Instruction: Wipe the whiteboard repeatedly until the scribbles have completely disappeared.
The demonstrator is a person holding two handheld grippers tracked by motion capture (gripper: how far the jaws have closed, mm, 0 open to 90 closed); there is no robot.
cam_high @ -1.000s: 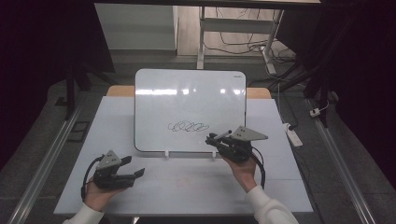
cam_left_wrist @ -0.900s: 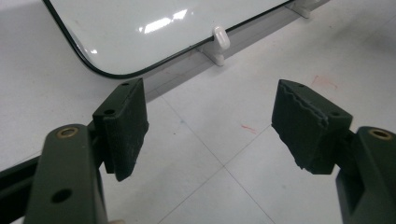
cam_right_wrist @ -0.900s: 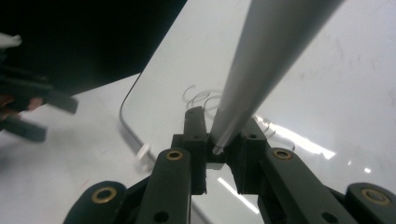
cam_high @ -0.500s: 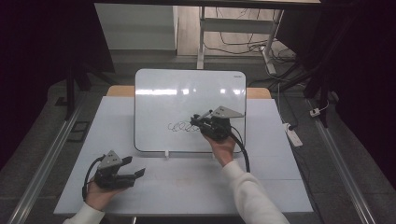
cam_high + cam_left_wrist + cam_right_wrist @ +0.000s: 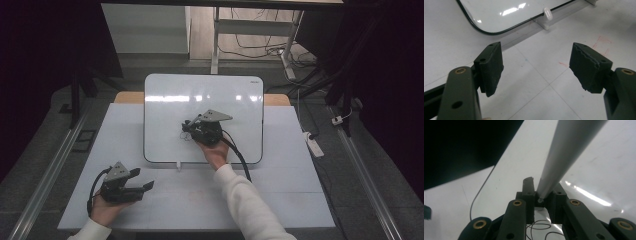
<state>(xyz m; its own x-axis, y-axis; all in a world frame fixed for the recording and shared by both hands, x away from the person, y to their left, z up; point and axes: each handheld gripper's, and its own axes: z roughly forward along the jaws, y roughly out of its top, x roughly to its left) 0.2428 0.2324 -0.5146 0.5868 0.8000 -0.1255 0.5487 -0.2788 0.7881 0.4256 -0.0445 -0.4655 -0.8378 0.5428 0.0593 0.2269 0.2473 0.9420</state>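
Marker (image 5: 564, 157), grey and tapered, is clamped between the fingers of the right gripper (image 5: 189, 126), which are drawn narrow around its thin end. In the right gripper view its long axis rises from the fingers toward 1 o'clock, widening and blurring near the camera. In the high view this gripper sits over the middle of the whiteboard (image 5: 200, 95), fingers pointing toward 9 o'clock. The looped black scribble (image 5: 185, 135) lies just beside the fingertips at about 8 o'clock, partly hidden under the gripper; in the right gripper view the same loops (image 5: 541, 226) show directly beneath the fingers. Whether the marker's end touches the board cannot be told. The next stroke probably depends on that short gap between marker end and ink. The left gripper (image 5: 142, 180) rests on the table (image 5: 280, 200) at 7 o'clock from the board's centre, well apart from the scribble, fingers wide and holding nothing (image 5: 536, 65). The right hand is clearly the nearer one.
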